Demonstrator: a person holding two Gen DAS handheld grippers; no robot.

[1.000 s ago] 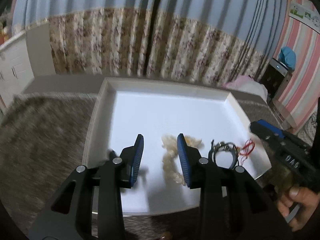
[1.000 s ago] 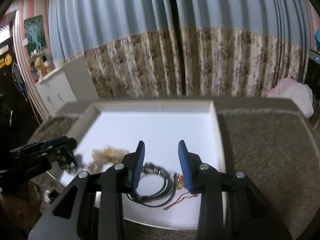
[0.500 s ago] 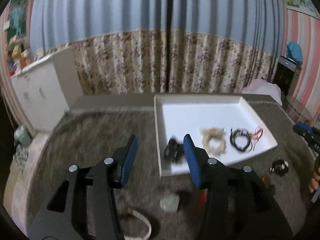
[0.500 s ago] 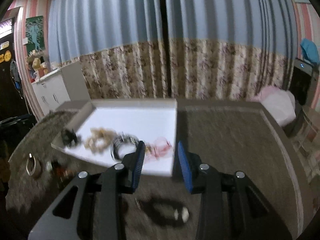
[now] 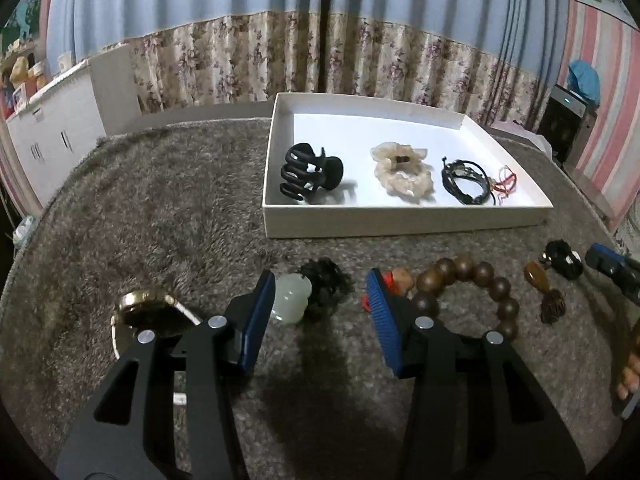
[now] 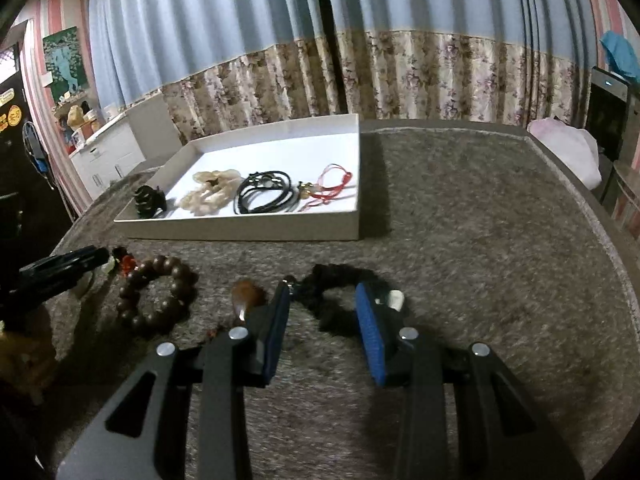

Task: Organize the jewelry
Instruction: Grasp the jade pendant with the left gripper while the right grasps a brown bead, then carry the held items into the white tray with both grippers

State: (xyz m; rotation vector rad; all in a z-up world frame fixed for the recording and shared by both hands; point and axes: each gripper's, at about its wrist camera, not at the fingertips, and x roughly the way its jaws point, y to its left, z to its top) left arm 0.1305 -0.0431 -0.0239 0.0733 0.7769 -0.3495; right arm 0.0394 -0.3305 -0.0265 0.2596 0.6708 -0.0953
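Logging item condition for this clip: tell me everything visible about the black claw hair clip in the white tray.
The black claw hair clip looks like matte plastic, with curved interlocking teeth on one side and a rounded back on the other. It lies on its side on the floor of the white tray, near the front left corner, teeth pointing left and towards the front wall. It sits apart from the cream scrunchie to its right; neither gripper touches it. In the right wrist view it is small and dim.
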